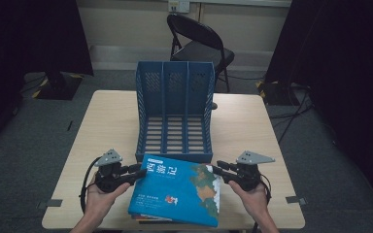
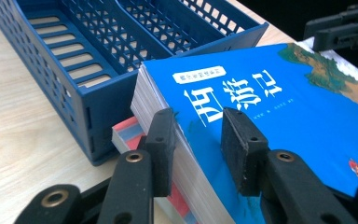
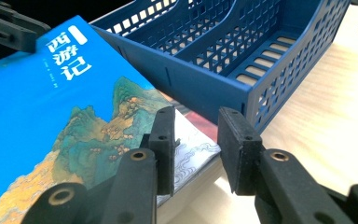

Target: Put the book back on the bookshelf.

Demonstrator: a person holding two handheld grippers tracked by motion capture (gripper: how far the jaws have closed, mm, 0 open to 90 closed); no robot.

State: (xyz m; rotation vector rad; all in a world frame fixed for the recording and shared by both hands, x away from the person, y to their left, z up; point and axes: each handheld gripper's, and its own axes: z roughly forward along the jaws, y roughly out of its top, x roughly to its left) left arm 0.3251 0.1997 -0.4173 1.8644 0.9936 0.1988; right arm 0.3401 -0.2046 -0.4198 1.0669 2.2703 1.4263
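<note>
My left tool [image 2: 198,140] is clamped on the corner of the blue book [image 1: 177,187], one pad under its page edge, one on the cover. The book tops a small stack on the surface [image 1: 252,126], just before the blue file rack [image 1: 175,109]. My right tool [image 3: 196,140] straddles the book's opposite edge, jaws apart

Left tool [image 1: 137,173] and right tool [image 1: 219,170] point inward at each other, jaws part-closed.
</note>
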